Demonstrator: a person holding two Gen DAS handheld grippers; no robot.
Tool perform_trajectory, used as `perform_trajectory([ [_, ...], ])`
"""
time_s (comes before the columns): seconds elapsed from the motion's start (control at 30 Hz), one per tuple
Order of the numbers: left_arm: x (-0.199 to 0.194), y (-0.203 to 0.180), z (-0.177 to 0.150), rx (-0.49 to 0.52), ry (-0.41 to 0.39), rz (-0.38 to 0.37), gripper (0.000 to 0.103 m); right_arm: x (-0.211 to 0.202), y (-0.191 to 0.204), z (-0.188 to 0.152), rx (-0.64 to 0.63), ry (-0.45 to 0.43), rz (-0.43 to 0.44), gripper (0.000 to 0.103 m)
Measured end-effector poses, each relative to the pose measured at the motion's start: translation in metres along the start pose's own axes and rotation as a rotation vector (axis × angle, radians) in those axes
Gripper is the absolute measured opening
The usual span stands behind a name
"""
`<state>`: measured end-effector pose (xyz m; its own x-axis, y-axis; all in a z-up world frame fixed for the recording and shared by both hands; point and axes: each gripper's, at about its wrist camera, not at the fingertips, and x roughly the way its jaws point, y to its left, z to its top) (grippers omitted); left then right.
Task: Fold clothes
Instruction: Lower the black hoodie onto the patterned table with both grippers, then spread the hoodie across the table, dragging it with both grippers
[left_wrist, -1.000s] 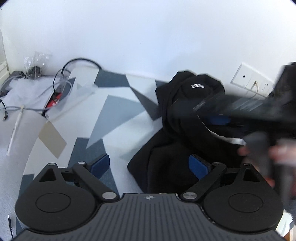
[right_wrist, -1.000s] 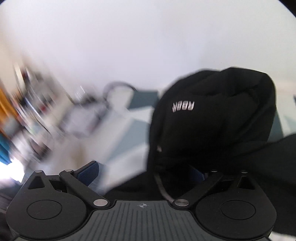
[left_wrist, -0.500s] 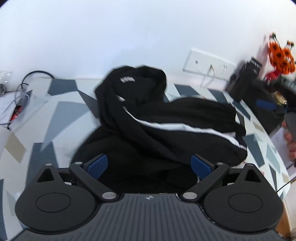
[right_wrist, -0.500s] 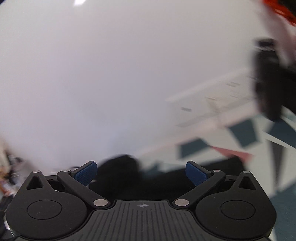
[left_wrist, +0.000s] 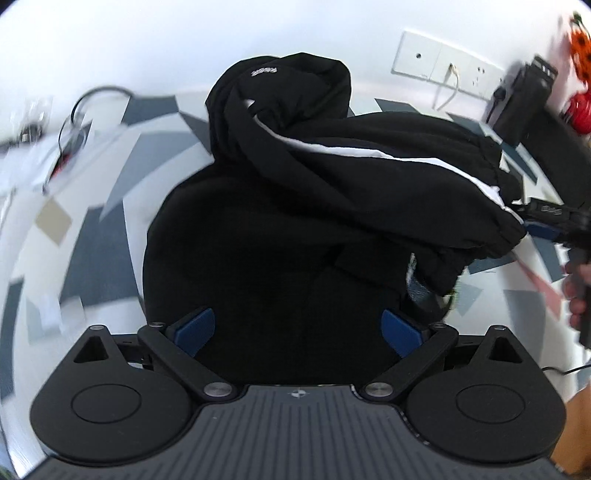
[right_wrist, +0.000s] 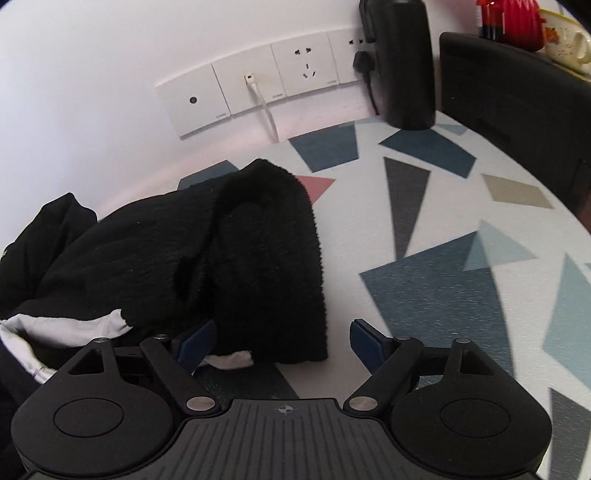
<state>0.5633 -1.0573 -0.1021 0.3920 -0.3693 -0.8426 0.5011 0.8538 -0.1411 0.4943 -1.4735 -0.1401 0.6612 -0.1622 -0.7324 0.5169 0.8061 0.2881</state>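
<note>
The black clothes (left_wrist: 295, 206) heap on the patterned counter (right_wrist: 461, 229) now fills the left view, closer than 1 second ago. The left hand-held gripper (left_wrist: 299, 328) hangs wide open over it. The right hand-held gripper (right_wrist: 282, 341) is closing around the ribbed hem, pads not yet pressing. The garment's folds blend into black.

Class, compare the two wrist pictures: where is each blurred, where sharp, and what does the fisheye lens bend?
Left wrist view: the patterned table smears at the left edge while the black clothes stay fairly sharp but swallow detail in darkness. Right wrist view: mostly crisp, with slight streaking on the lower right; the straight socket strip curves into an arc.
</note>
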Motion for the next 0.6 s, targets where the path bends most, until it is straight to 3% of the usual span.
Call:
perform_trajectory([
  [0.1, -0.006, -0.002, -0.011, -0.014, 0.004, -0.015, 0.102, 0.016, 0.006, 0.002, 0.004, -0.005, 0.000, 0.079],
  [0.2, 0.003, -0.013, -0.022, 0.038, 0.063, -0.022, 0.102, 0.030, 0.018, 0.002, -0.058, -0.013, -0.025, 0.069],
  [0.27, 0.010, -0.019, -0.030, 0.067, 0.087, 0.026, 0.102, 0.033, 0.026, 0.002, -0.117, -0.027, -0.049, 0.040],
  [0.3, 0.014, -0.023, -0.034, 0.081, 0.099, 0.050, 0.102, 0.032, 0.026, 0.003, -0.118, -0.032, -0.052, 0.036],
  [0.33, 0.016, -0.022, -0.037, 0.083, 0.103, 0.069, 0.102, 0.028, 0.024, 0.004, -0.112, -0.042, -0.036, 0.017],
  [0.37, 0.018, -0.021, -0.039, 0.084, 0.105, 0.093, 0.102, 0.025, 0.021, 0.006, -0.113, -0.050, -0.039, 0.006],
  [0.47, 0.022, -0.020, -0.046, 0.092, 0.096, 0.178, 0.094, 0.011, 0.000, 0.007, -0.069, -0.071, -0.039, 0.006],
  [0.57, 0.022, -0.015, -0.046, 0.085, 0.098, 0.210, 0.082, -0.004, -0.033, 0.006, 0.031, -0.071, -0.029, 0.006],
  [0.6, 0.022, -0.013, -0.043, 0.077, 0.095, 0.220, 0.068, -0.010, -0.045, 0.006, 0.069, -0.068, -0.023, 0.005],
])
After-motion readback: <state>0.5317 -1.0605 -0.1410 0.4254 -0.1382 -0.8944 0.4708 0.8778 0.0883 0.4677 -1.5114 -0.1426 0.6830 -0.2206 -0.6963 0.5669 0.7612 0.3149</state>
